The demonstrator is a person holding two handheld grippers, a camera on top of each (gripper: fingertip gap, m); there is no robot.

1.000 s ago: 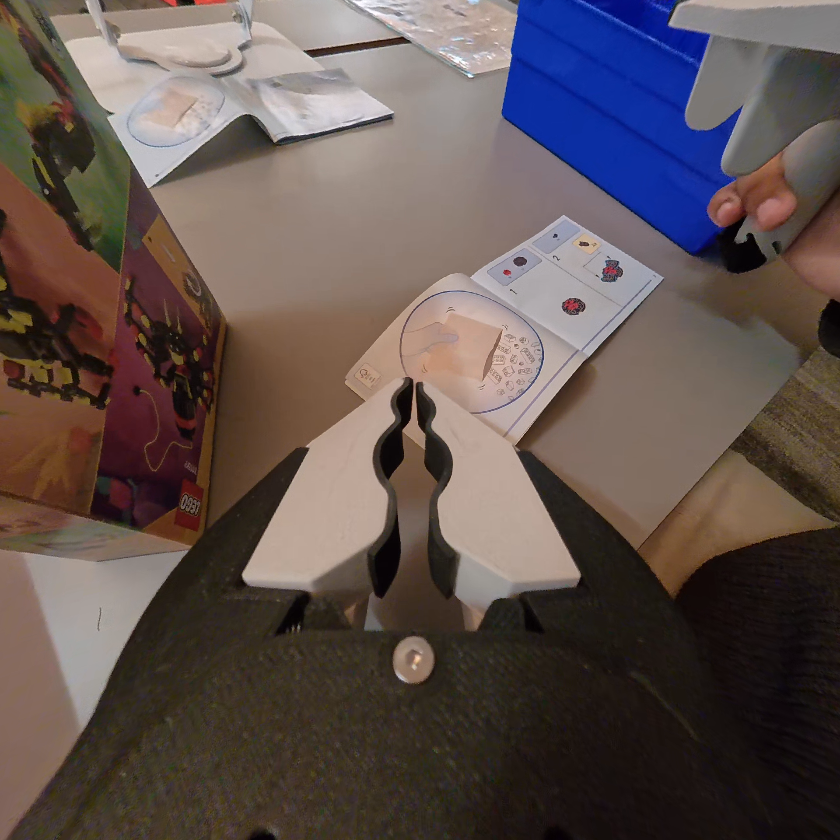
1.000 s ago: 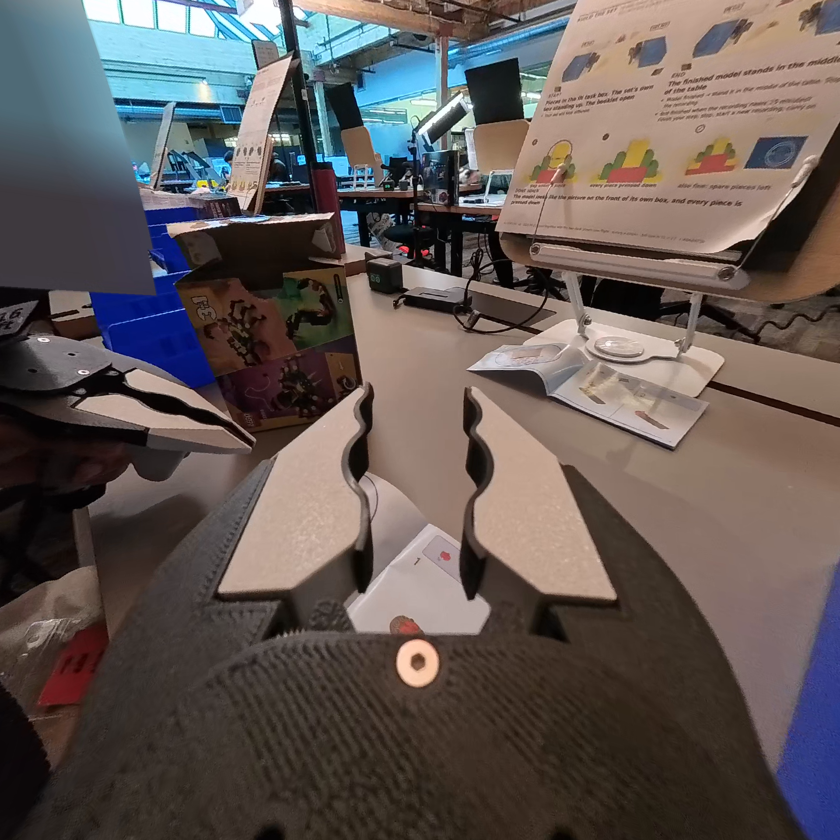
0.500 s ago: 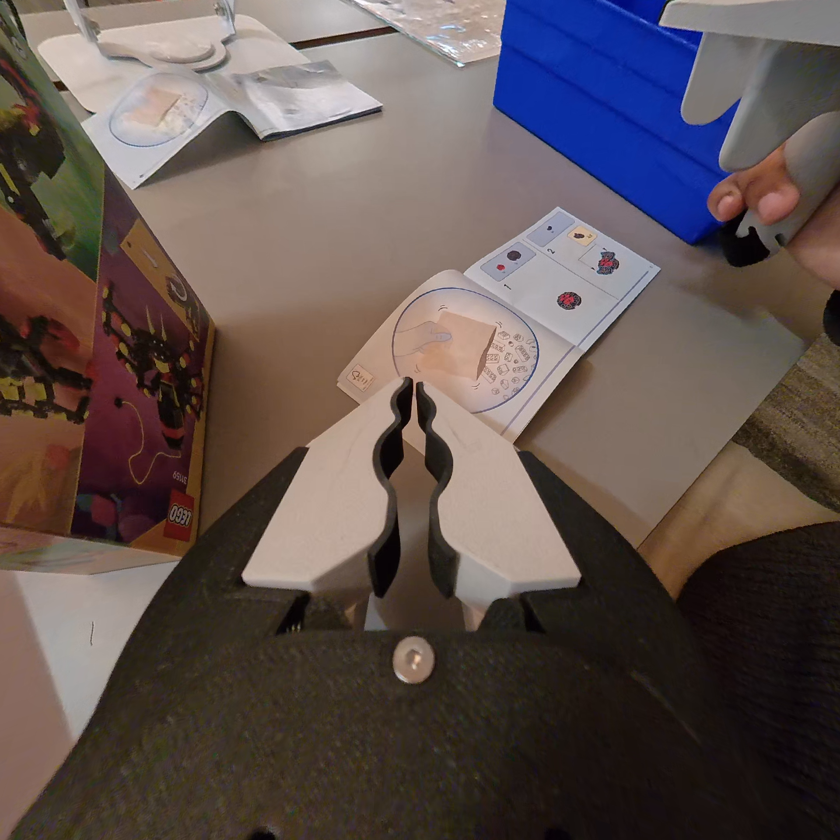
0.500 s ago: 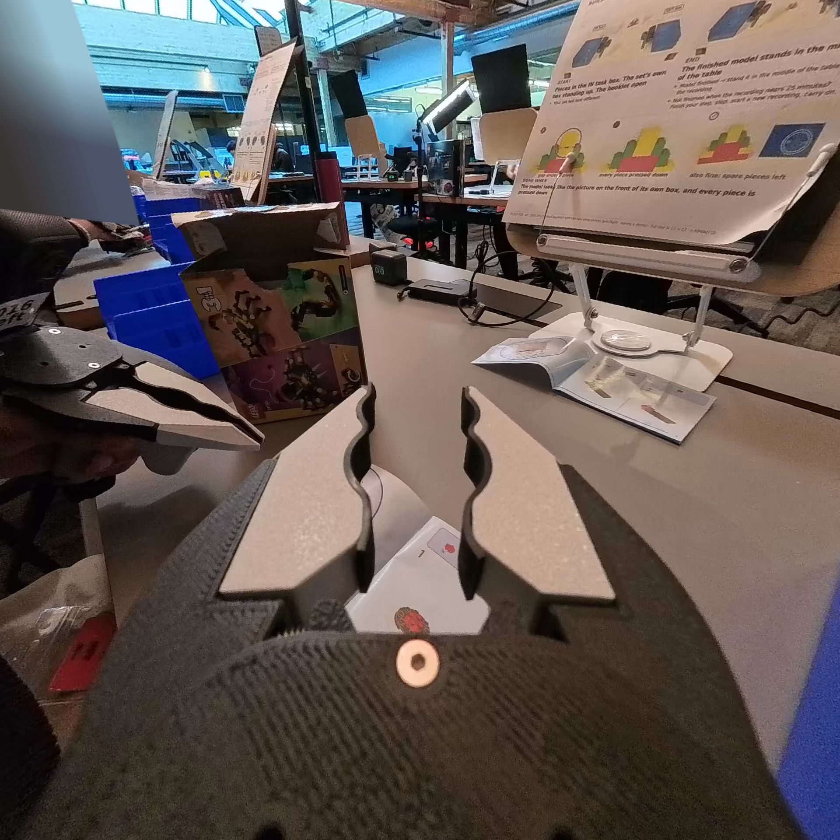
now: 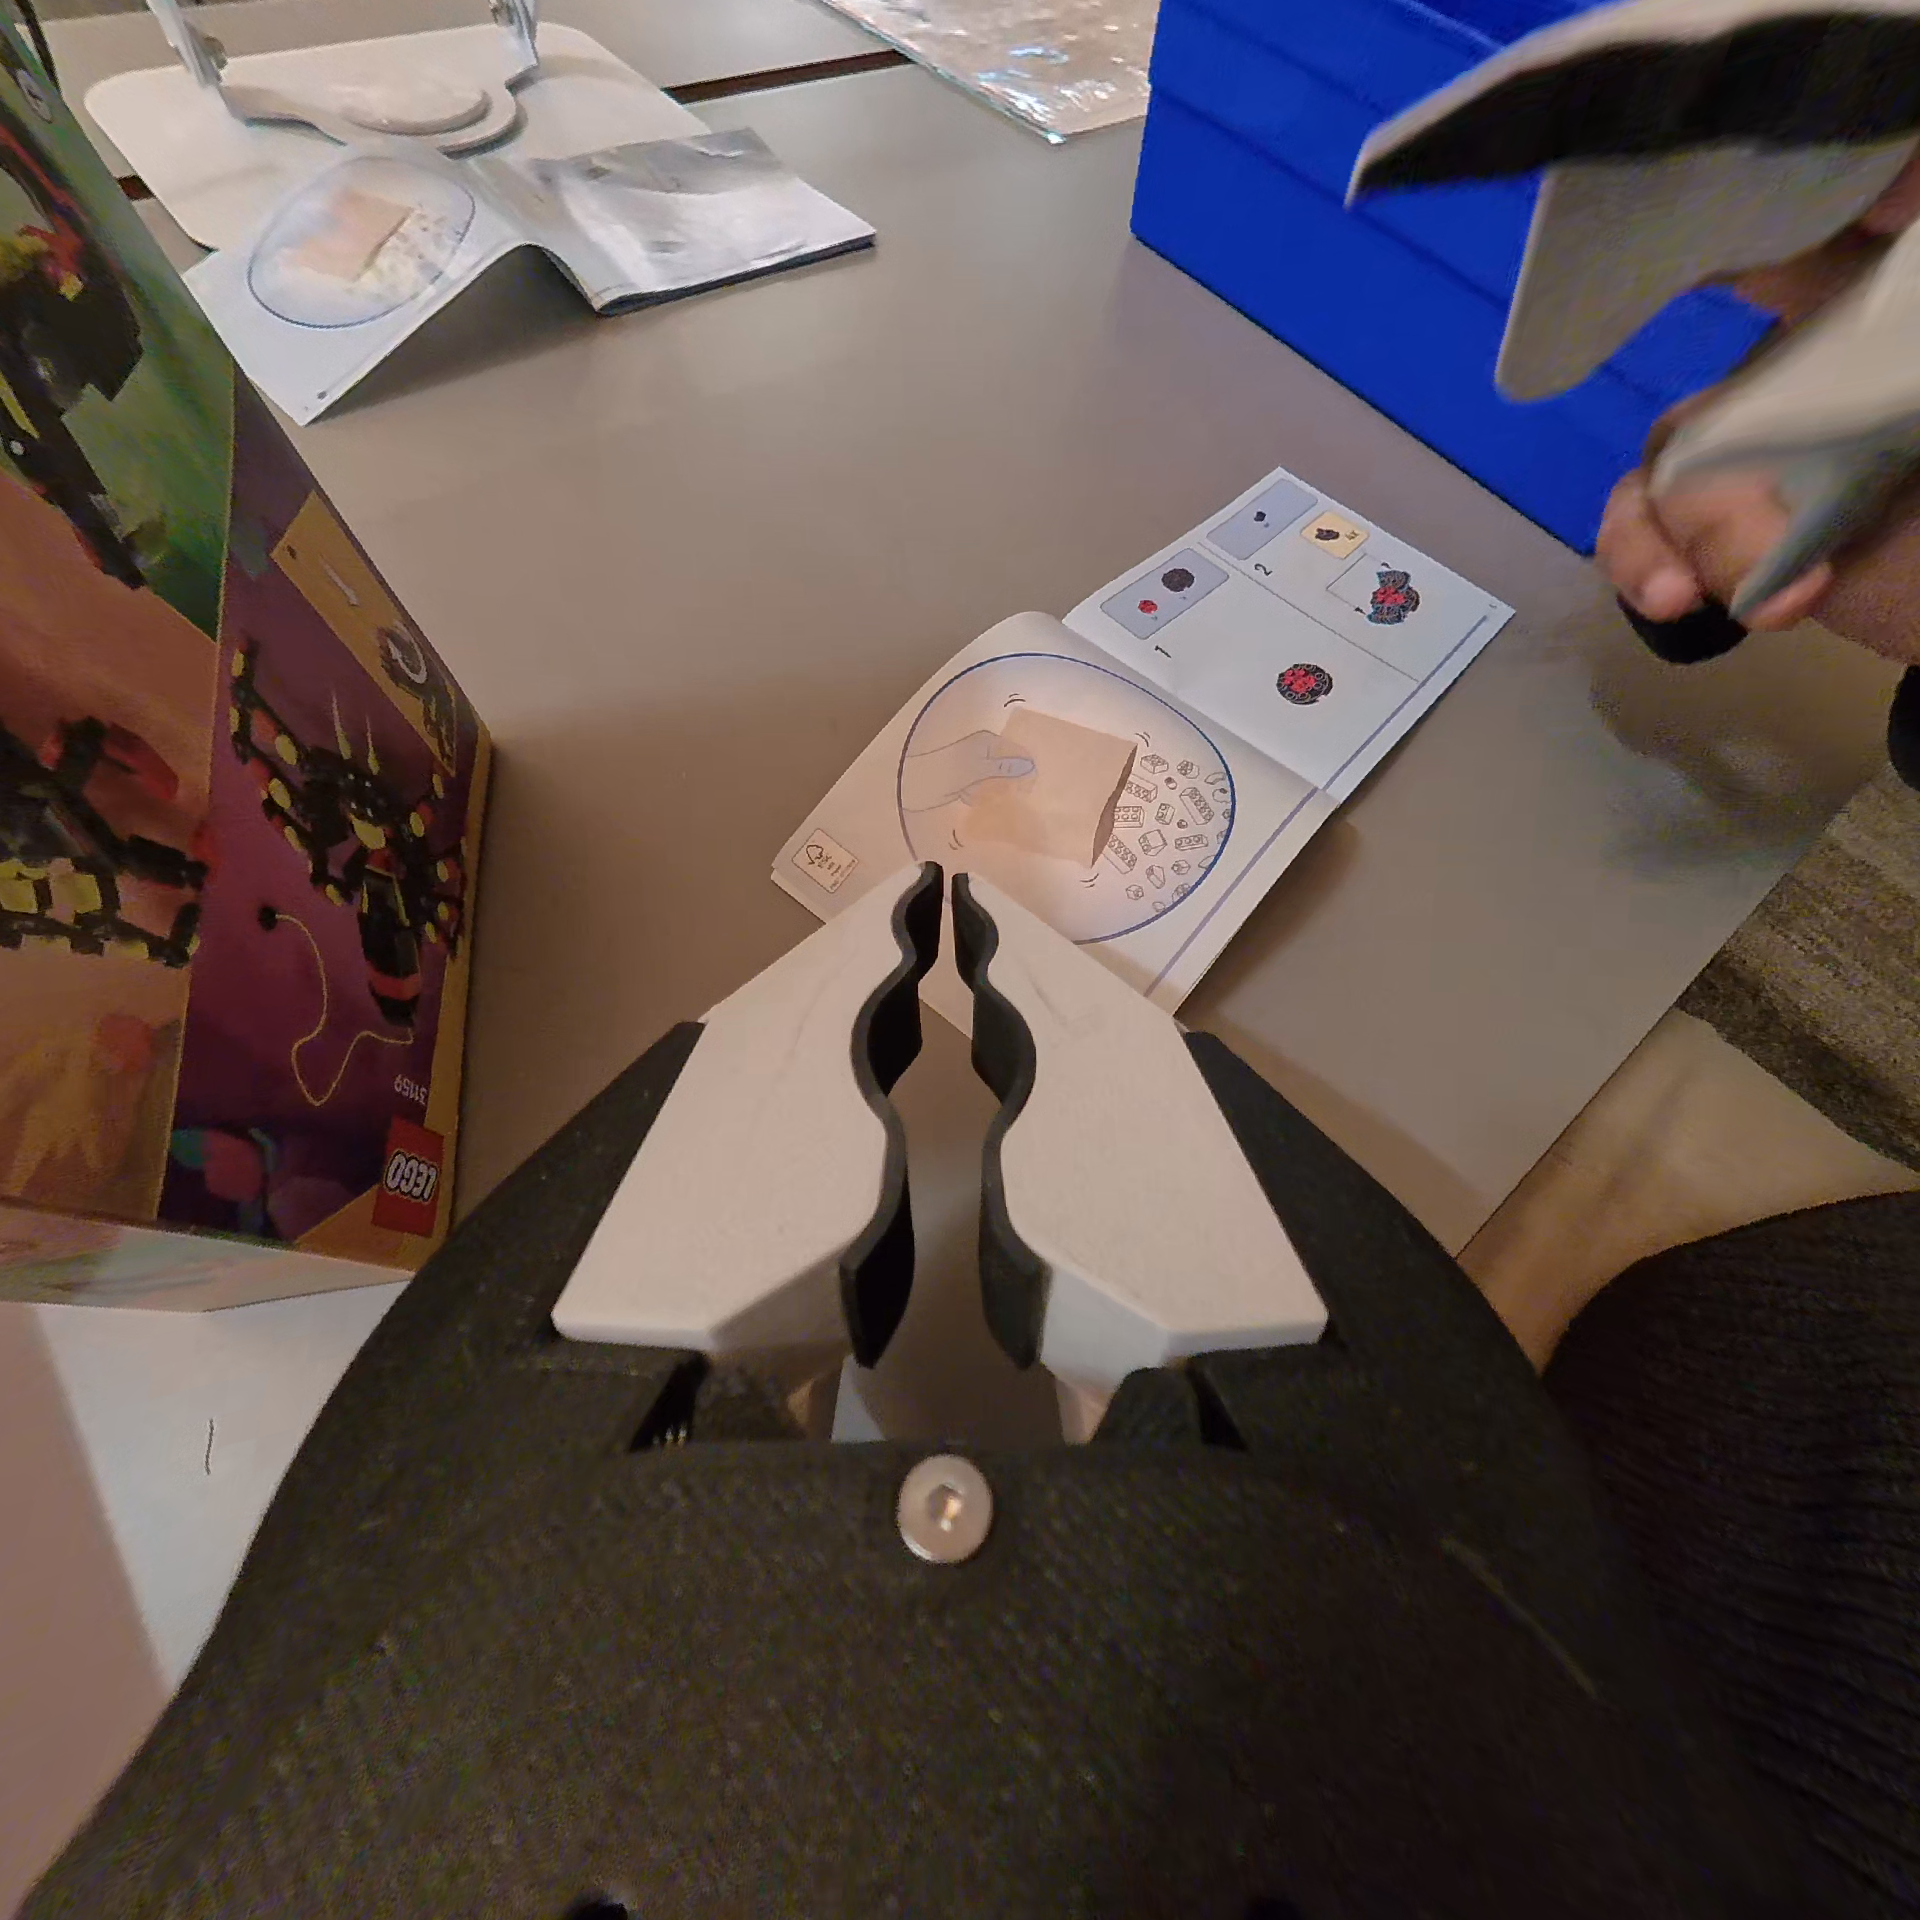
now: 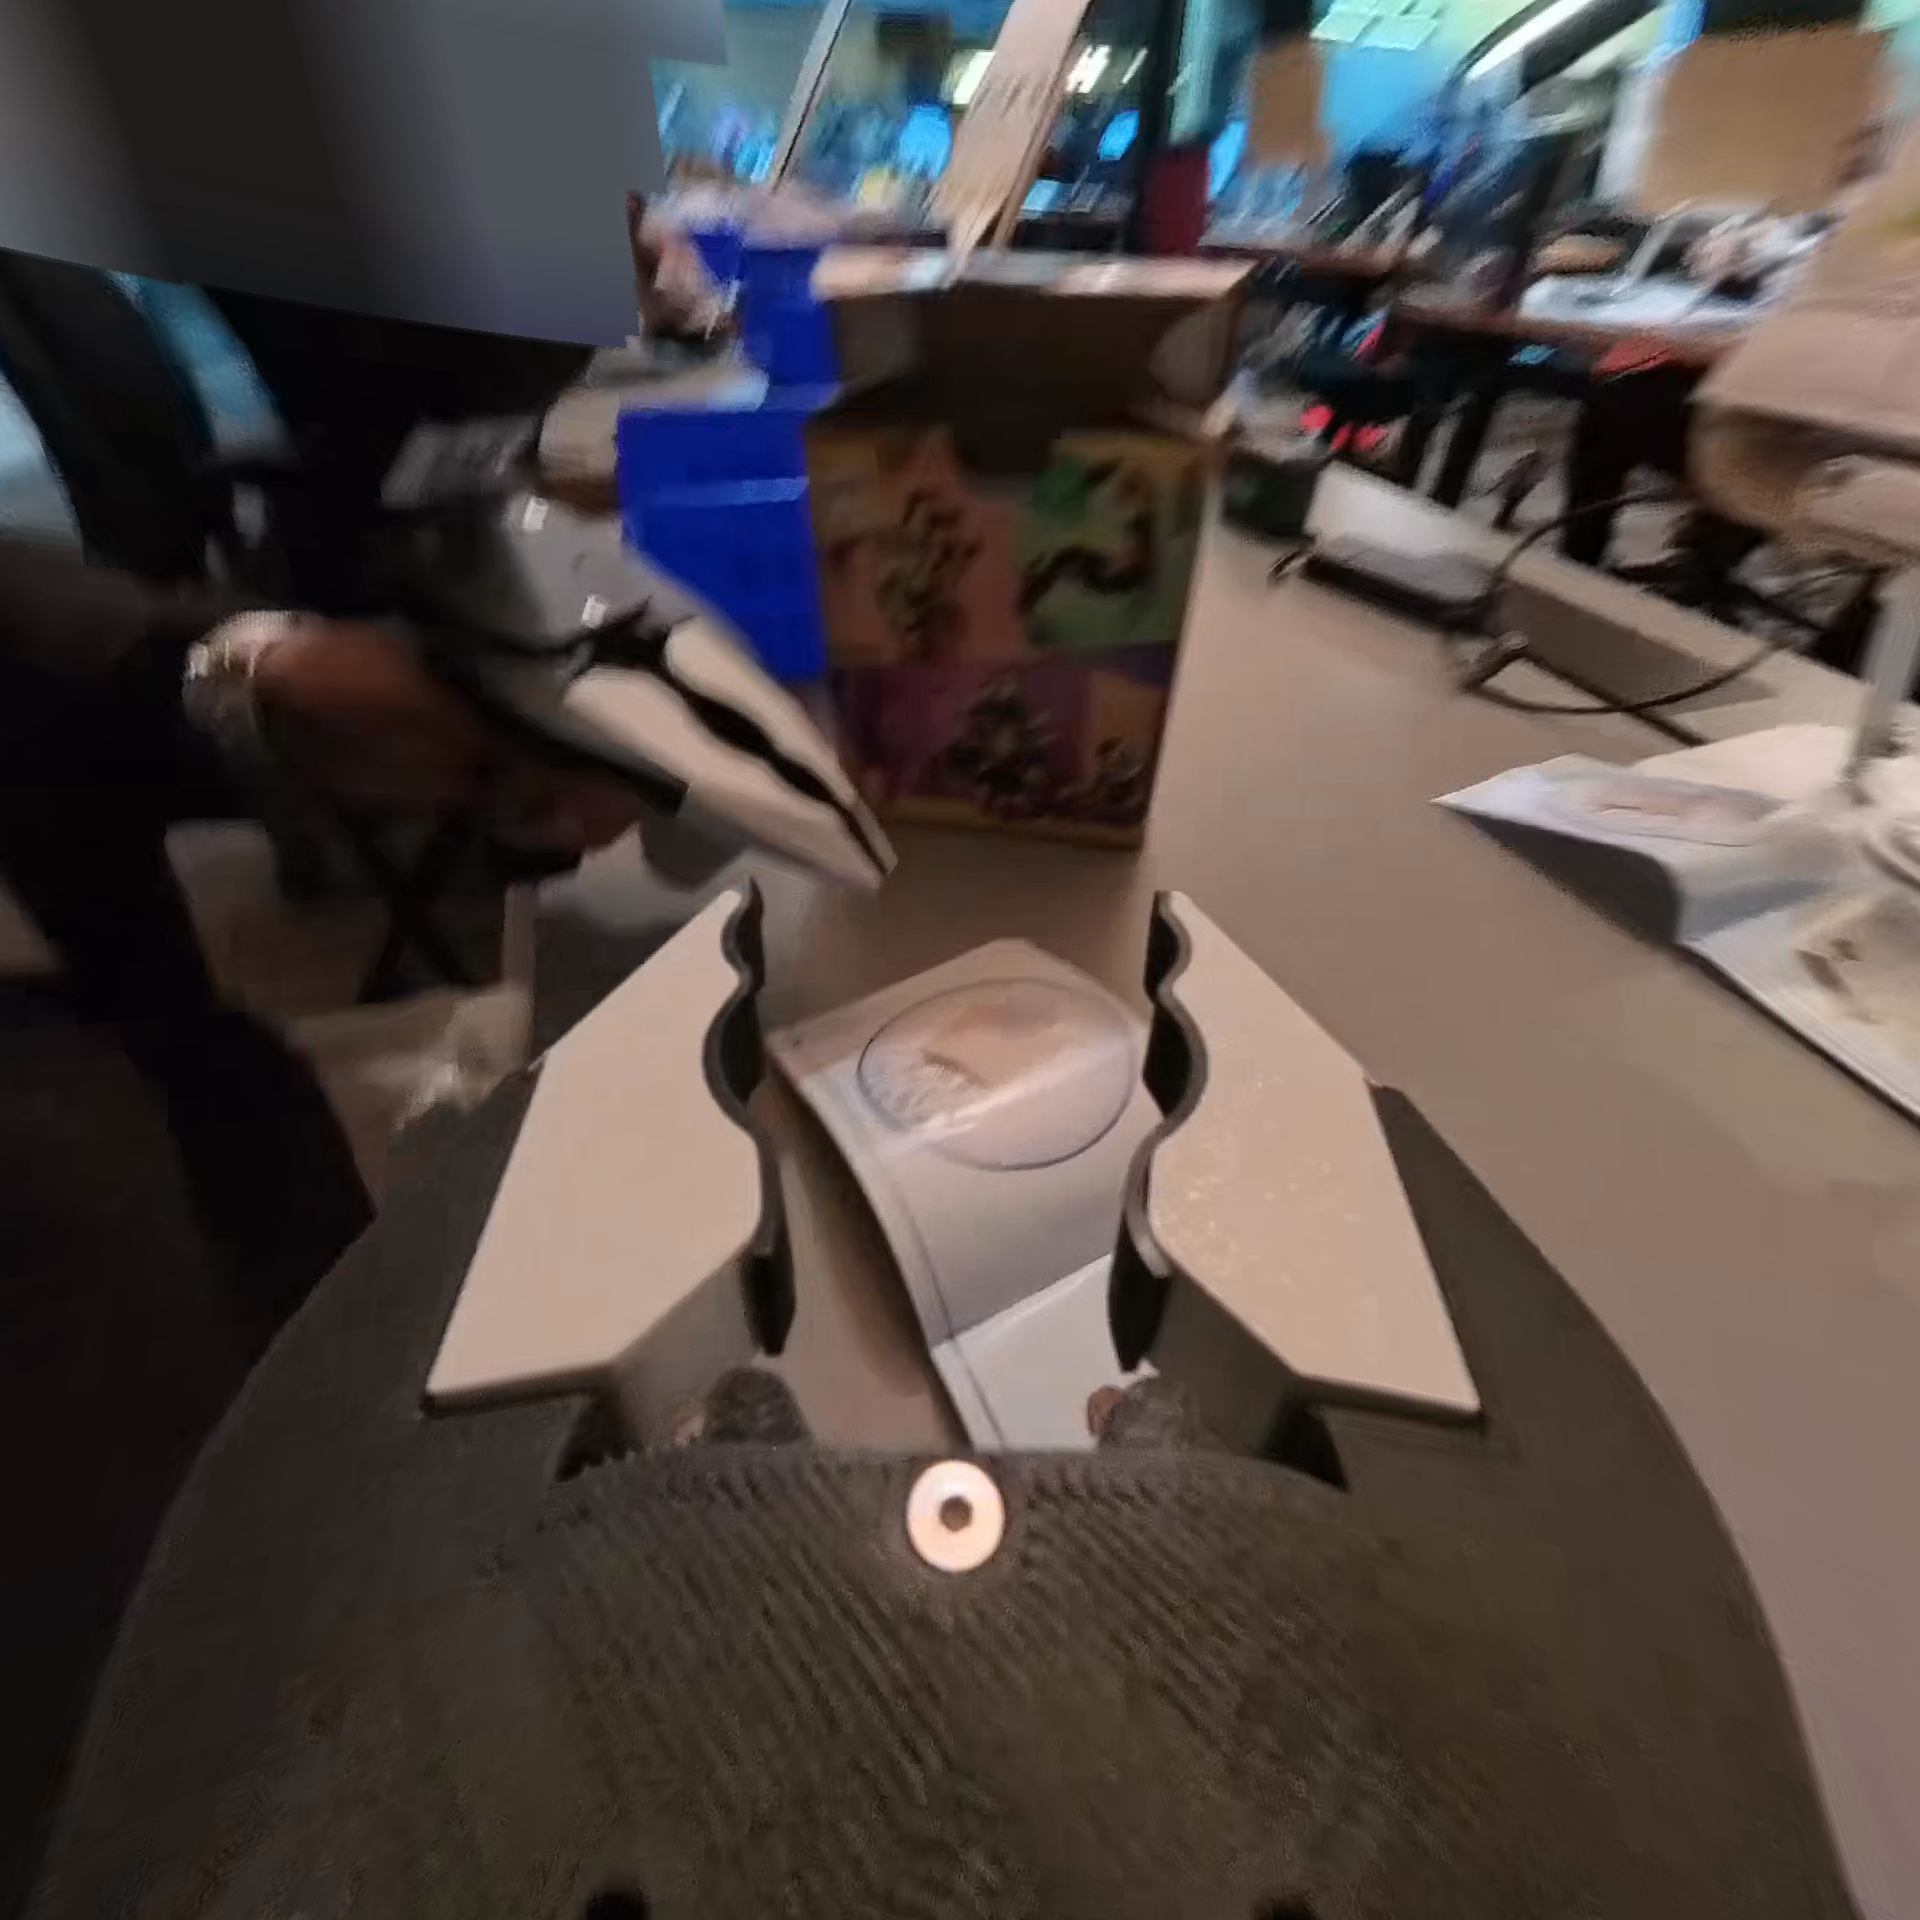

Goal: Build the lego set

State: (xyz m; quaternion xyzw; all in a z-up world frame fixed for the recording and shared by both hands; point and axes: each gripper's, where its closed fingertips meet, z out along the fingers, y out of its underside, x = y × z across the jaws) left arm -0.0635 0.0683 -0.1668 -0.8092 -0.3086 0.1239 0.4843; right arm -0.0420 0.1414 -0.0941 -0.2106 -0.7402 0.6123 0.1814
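The lego box [image 5: 312, 831] stands upright on the grey table [image 5: 727, 520] at the left, top flaps open in the right wrist view [image 6: 1008, 623]. An open instruction booklet [image 5: 1143, 748] lies flat near the table's front edge. My left gripper [image 5: 940, 878] is shut and empty, tips just above the booklet's near corner. My right gripper [image 6: 954, 914] is open and empty, hovering over the same booklet [image 6: 987, 1070], which shows between its fingers. It also shows at the top right of the left wrist view [image 5: 1662, 208]. No loose bricks are visible.
A blue bin [image 5: 1351, 260] stands at the back right of the table. A second open booklet [image 5: 520, 218] lies by a white stand base [image 5: 343, 94] at the back. The table's front edge and carpet [image 5: 1818, 935] are at the right. The right wrist view is motion-blurred.
My right gripper has opened wider and swung left and down over the booklet, blurring its view. My left gripper has stayed shut and barely moved.
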